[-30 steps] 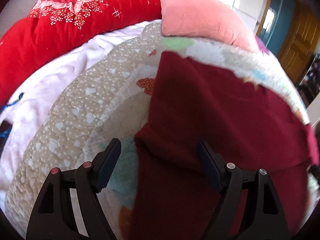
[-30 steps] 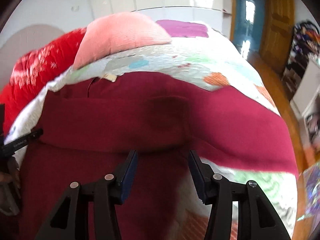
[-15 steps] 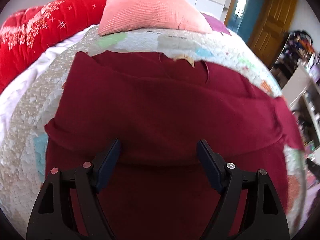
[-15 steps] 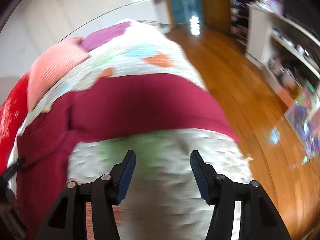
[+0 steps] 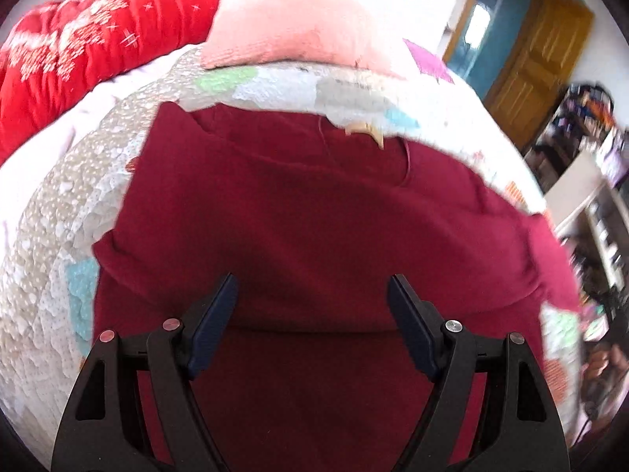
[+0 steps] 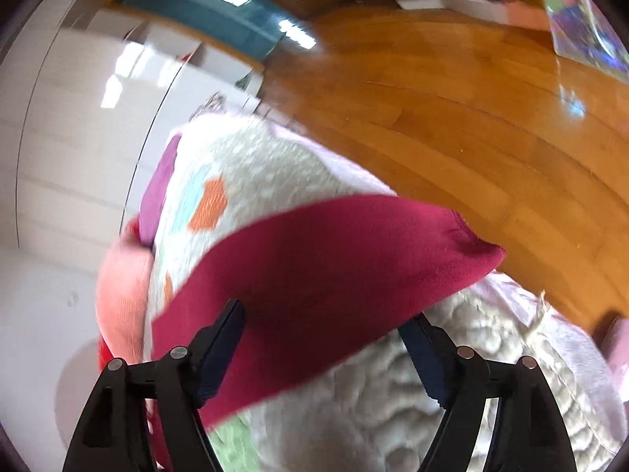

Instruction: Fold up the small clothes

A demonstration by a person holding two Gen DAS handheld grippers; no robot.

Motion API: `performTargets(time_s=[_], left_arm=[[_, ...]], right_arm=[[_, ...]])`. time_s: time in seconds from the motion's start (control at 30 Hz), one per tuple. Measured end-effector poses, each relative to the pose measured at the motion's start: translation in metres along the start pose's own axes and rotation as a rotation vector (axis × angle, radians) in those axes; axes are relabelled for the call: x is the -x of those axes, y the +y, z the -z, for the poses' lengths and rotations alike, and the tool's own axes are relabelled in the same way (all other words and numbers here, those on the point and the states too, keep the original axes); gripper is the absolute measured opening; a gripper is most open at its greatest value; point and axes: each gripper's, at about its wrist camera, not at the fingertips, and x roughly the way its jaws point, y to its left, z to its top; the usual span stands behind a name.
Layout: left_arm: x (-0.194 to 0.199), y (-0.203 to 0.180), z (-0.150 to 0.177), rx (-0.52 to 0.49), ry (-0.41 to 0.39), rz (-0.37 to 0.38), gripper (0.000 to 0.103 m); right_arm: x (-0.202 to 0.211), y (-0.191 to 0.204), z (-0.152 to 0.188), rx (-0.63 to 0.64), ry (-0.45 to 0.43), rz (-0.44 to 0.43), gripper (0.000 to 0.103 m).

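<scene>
Bedroom: bed covered with a pale patchwork quilt (image 5: pixel 47 259), wooden floor (image 6: pixel 471 110) to the side, teal door (image 5: pixel 491 23) and a wood door (image 5: pixel 546 43) at the back, cluttered shelves (image 5: pixel 601 204) on the right edge of the left wrist view. A red blanket with white print (image 5: pixel 78 51) is bunched at the head of the bed, a pink pillow (image 5: pixel 291 23) just beside it, resting on the quilt.

The maroon garment (image 5: pixel 314 236) lies spread flat on the quilt, collar end with a tan label (image 5: pixel 363 129) toward the pillow. A horizontal fold line crosses it just ahead of the left gripper (image 5: pixel 312 310), so one layer sits over another there.

Left gripper: fingers spread wide, nothing between them, hanging over the middle of the garment. Cannot tell if the tips touch the cloth.

Right gripper (image 6: pixel 326 338): fingers also wide apart, not clamped on anything. It looks along the sleeve (image 6: pixel 334 267), which stretches across the quilt toward the bed edge, its cuff end pointing at the floor. The sleeve passes between the two fingers and covers the tip of the right finger; the left fingertip (image 6: pixel 226 330) sits at the sleeve's lower edge. The view is tilted and somewhat blurred.
</scene>
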Motion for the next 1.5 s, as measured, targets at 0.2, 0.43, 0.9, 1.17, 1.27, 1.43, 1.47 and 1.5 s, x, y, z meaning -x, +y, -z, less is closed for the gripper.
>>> performTargets(time_s=[0.2,0.43,0.9,1.17,1.27,1.43,1.47,1.5], left_arm=[[0.01,0.02,-0.008,0.038,-0.028,-0.031,0.079],[0.026,0.043,-0.005,0.051,-0.052,-0.048,0.079],[0.038,0.094,-0.01,0.226,-0.057,0.08,0.079],[0.027,0.078,-0.017,0.196,-0.041,0.175,0.079],[0.02,0.072,-0.021,0.205,-0.028,0.217,0.079],[0.007,0.063,-0.037,0.175,-0.067,0.137,0.079],[0.0,0.06,-0.041,0.163,-0.056,0.127,0.079],[-0.006,0.057,-0.044,0.145,-0.045,0.125,0.079]], right_arm=[[0.016,-0.003,-0.003,-0.044,-0.032,-0.1,0.078],[0.026,0.058,0.004,0.276,-0.116,0.085,0.01],[-0.062,0.288,0.289,1.152,0.287,-0.21,0.014],[-0.048,0.263,0.296,1.179,0.32,-0.178,0.049],[-0.029,0.254,0.271,1.158,0.288,-0.173,0.049],[-0.017,0.236,0.25,1.087,0.277,-0.184,0.049],[-0.016,0.233,0.248,1.079,0.271,-0.179,0.049],[-0.015,0.231,0.245,1.074,0.264,-0.175,0.049]])
